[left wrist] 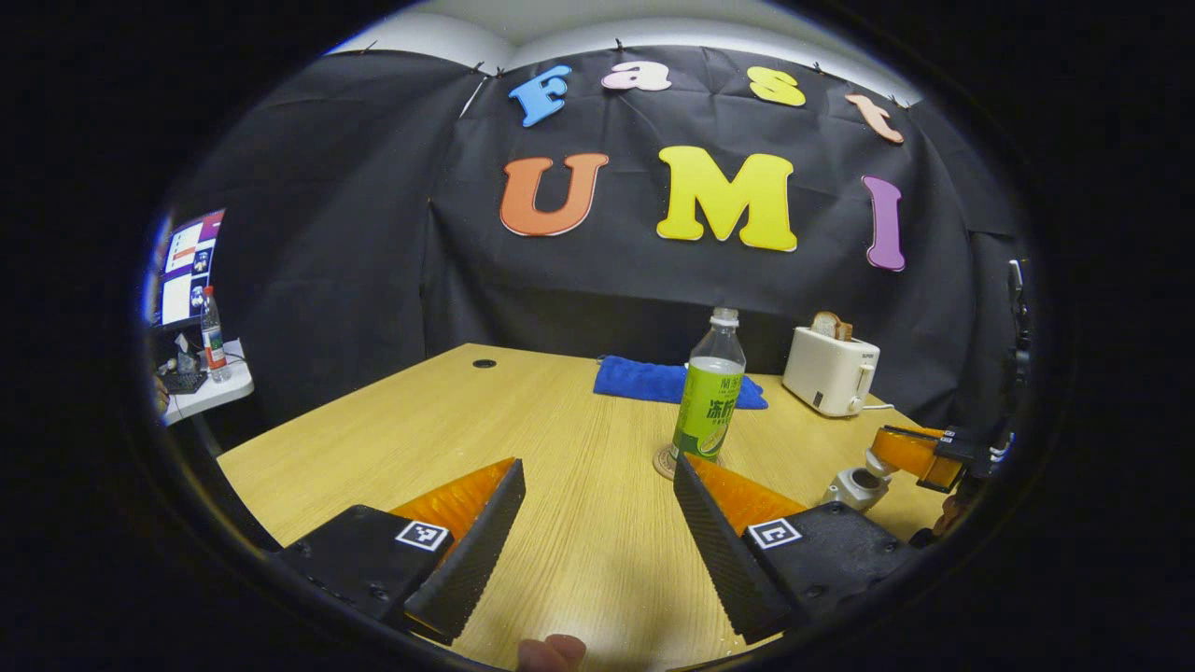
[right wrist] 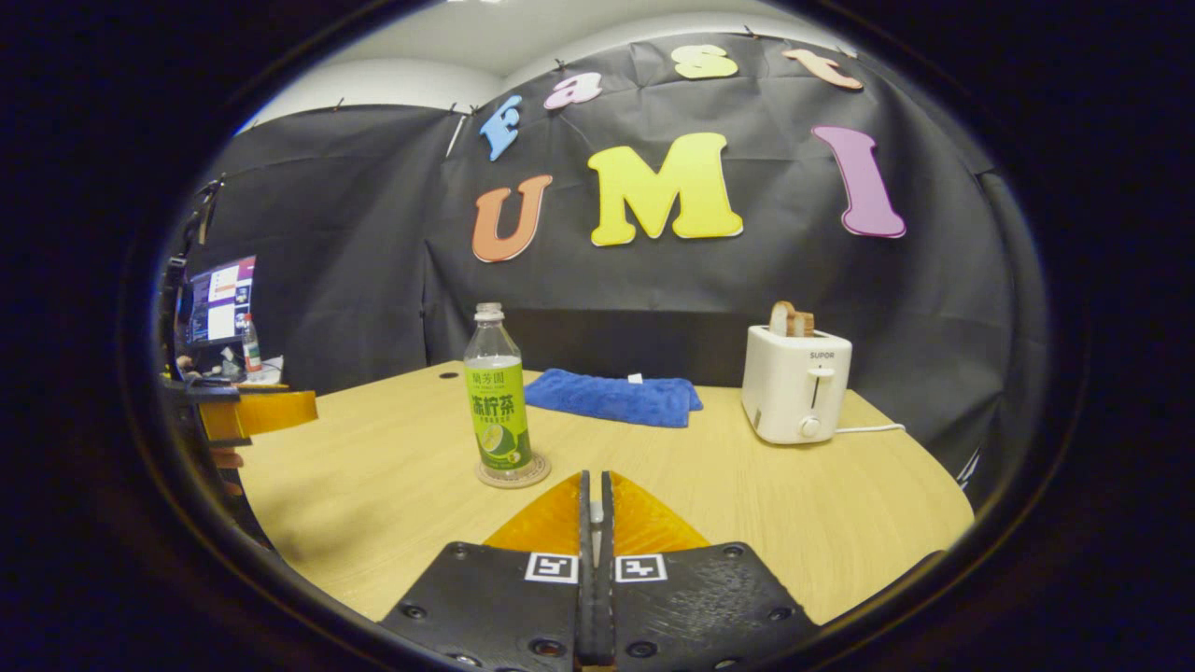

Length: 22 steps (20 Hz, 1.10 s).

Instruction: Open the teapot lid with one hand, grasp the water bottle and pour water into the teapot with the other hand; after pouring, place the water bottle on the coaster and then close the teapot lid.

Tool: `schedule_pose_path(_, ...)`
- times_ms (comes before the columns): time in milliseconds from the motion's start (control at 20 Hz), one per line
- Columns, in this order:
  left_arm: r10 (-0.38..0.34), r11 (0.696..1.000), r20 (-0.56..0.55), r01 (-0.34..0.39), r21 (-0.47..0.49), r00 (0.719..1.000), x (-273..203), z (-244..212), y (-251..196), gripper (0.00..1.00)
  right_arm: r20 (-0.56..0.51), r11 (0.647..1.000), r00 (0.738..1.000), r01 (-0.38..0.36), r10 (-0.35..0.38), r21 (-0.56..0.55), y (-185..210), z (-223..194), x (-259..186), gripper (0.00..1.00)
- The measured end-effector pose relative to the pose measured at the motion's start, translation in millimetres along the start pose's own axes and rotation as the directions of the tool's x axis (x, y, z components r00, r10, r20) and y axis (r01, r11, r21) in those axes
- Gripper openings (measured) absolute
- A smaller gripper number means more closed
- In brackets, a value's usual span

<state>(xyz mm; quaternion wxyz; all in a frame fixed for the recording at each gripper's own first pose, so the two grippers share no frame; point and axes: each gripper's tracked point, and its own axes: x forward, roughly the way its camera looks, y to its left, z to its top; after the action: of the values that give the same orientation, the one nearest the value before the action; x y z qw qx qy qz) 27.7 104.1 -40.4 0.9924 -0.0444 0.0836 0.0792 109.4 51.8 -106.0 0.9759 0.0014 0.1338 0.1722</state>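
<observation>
Left gripper view: left gripper [left wrist: 597, 523] fingers spread wide, nothing between them. Water bottle [left wrist: 709, 392] stands upright on the coaster [left wrist: 665, 464], just ahead of the right finger's tip; looks already parked after pouring. Off to the right, the right gripper [left wrist: 901, 450] sits over the white teapot [left wrist: 857, 487], probably handling the lid.

Right gripper view: fingers pressed together; something small and pale shows in the seam, likely the lid knob, can't confirm. Bottle on coaster [right wrist: 537, 474] ahead-left of the tips, blue towel [right wrist: 611, 397] and toaster [right wrist: 796, 383] beyond. Left gripper [right wrist: 257, 413] far left, well apart
</observation>
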Motion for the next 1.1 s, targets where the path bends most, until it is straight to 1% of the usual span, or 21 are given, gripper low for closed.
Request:
schedule_pose_path(200,0.010,1.000,0.037,-0.011,0.009,0.999,-7,12,3,1.00,-0.009,1.000,1.000,-0.007,0.007,0.008,4,-5,4,0.00)
schedule_pose_path(300,0.013,1.000,0.040,-0.013,0.007,0.999,-9,14,4,1.00,-0.011,1.000,1.000,0.001,-0.001,0.004,2,-9,6,0.00)
schedule_pose_path(550,0.028,1.000,0.045,-0.028,-0.001,0.999,-12,17,10,1.00,-0.025,0.999,1.000,0.013,-0.012,0.034,-2,-18,6,0.00)
schedule_pose_path(700,0.027,1.000,0.056,-0.027,-0.001,0.998,-13,21,8,1.00,-0.026,0.999,1.000,0.008,-0.007,0.046,1,-20,5,0.00)
schedule_pose_path(1100,0.024,0.999,0.058,-0.025,0.020,0.998,-18,26,5,1.00,-0.035,0.998,0.999,0.035,-0.033,0.053,-1,-26,6,0.00)
